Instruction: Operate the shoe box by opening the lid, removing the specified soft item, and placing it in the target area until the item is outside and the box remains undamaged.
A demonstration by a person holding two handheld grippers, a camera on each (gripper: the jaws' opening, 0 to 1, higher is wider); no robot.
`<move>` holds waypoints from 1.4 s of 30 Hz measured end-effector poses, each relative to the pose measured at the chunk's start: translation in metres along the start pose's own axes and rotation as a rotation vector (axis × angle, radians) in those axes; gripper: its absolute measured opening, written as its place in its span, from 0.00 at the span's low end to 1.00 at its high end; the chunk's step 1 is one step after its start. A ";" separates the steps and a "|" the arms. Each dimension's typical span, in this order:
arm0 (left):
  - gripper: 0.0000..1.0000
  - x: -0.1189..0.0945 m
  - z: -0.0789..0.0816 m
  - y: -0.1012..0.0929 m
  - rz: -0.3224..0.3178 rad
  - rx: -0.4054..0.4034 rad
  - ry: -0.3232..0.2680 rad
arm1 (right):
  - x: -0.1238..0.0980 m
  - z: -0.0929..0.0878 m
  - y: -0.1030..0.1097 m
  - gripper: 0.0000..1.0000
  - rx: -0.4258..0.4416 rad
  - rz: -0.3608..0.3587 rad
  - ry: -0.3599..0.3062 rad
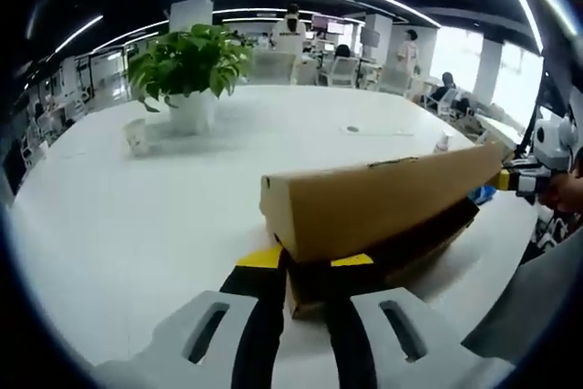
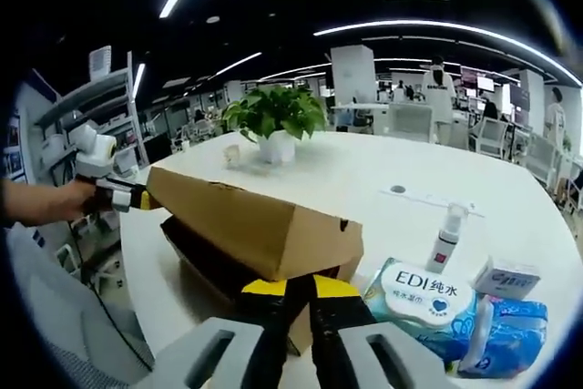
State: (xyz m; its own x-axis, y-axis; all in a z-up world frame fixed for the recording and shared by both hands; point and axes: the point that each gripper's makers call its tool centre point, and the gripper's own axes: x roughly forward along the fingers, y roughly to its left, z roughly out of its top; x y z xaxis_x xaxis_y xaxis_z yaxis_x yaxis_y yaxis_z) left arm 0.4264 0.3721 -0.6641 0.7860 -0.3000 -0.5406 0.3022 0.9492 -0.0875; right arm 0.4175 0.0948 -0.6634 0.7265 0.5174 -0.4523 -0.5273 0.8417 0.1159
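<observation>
A potted plant [image 2: 273,125] in a white pot stands upper centre on the white table [image 2: 383,175]. Lower right lie a wet-wipes pack [image 2: 424,302], a small spray bottle [image 2: 446,236] and a little box [image 2: 506,277]. Office desks and seated people fill the background.

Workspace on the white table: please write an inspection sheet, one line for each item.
Surface: white table, mostly bare around the box.
Job's things: brown shoe box with its lid raised partway; the soft item inside cannot be seen.
Clutter: wet wipes pack, spray bottle, small white carton, blue packet, potted plant, paper cup.
Grippers: left gripper and right gripper each shut on the lid, at opposite ends.
Cables: nothing seen.
Surroundings: open office with desks, chairs, shelves, ceiling lights, people far behind.
</observation>
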 end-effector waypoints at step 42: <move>0.35 -0.001 -0.023 -0.012 -0.069 0.189 0.067 | 0.001 -0.017 0.022 0.30 -0.162 0.126 0.029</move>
State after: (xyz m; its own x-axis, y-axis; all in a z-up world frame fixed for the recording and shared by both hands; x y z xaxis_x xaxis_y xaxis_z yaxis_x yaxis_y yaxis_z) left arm 0.4101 0.3632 -0.6820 0.7243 -0.3511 -0.5934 0.4552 0.8899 0.0290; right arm 0.3988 0.1115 -0.6758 0.6386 0.6104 -0.4687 -0.6789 0.7336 0.0304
